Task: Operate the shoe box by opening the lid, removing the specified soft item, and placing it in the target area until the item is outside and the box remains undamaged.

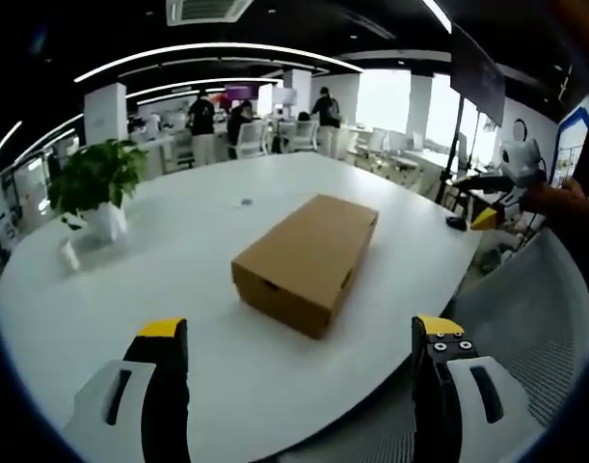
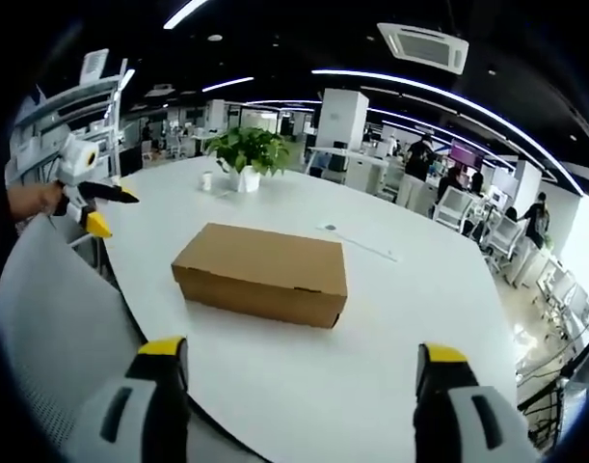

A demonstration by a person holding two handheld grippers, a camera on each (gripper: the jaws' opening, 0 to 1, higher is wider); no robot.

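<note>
Nothing's started yet imo: the box (image 1: 307,260) sits closed in the middle of the desk (image 1: 178,289), lid on. Left gripper (image 1: 302,357) and right gripper (image 2: 304,371) both hang wide open, empty, well short of it.

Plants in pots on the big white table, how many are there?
1. The potted plant stands near the far edge of the white table, beyond the closed cardboard shoe box. More may be hidden outside these views.
</note>
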